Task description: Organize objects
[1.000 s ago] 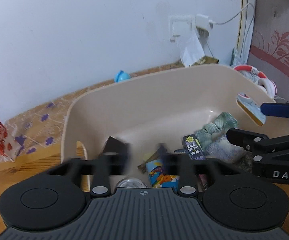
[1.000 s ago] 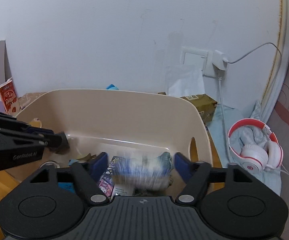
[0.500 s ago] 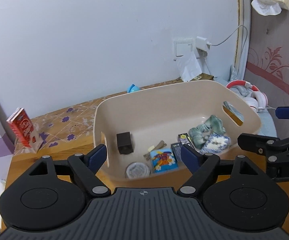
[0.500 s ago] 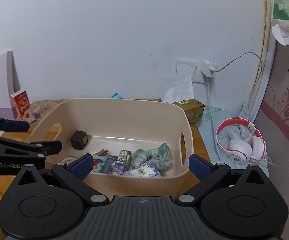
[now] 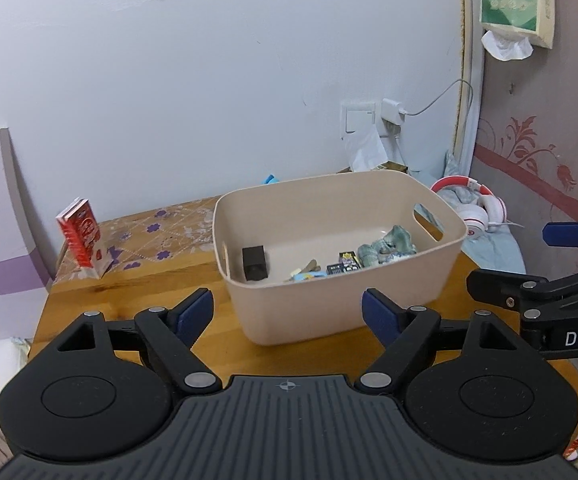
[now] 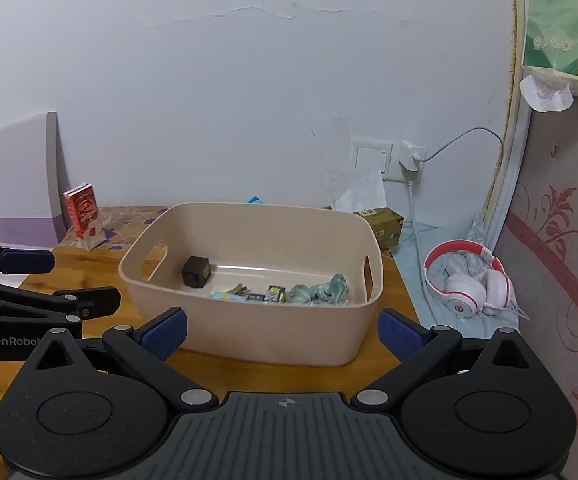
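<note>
A beige plastic bin stands on the wooden table. Inside lie a small black box, a green-grey cloth and several small printed packets. My left gripper is open and empty, held back from the bin's near wall. My right gripper is open and empty, also in front of the bin. Each gripper shows at the side of the other's view.
A red snack box stands at the table's back left on a patterned mat. Red-and-white headphones lie on blue cloth to the right. A brown carton, a wall socket with charger and a tissue box are behind.
Both grippers have pulled back and up out of the bin. The left let go of the black box and the right let go of the cloth bundle; both jaws opened wide.
</note>
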Demonstrator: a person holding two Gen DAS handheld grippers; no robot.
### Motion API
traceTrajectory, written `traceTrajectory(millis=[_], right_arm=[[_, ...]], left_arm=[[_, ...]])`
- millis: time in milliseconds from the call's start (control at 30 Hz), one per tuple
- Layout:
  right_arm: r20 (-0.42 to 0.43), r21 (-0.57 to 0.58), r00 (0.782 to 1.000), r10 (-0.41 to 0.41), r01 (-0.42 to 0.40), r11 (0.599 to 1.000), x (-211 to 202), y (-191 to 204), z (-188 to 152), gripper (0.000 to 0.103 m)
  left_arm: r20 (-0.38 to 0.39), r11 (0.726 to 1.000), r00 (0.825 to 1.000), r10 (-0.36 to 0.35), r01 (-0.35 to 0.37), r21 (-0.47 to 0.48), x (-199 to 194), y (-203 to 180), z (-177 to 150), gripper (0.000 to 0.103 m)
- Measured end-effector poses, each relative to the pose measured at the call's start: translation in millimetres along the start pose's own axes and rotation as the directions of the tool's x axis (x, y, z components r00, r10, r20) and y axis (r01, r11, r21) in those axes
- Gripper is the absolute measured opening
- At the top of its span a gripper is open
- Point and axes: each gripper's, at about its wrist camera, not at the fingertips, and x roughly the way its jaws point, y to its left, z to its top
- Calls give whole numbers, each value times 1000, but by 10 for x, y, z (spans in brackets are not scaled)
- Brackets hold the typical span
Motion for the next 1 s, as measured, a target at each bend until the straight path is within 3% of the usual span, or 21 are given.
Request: traceTrajectory(millis=[233,500,1000], right_arm=[[-12,18,999,31,-31,999,-307,66,-206,103],[40,71,998,51,-54,996,-653,66,-399,103],[-3,55,998,70,-70,996,-758,55,-613,103]], left_arm=[[-4,1000,1000,8,-9,-14,-337,2,-186,84],[15,999,1000,-24,25,-28,-632,-30,-367,87],[2,997,1000,-27,27,-68,-856,66,-567,88]])
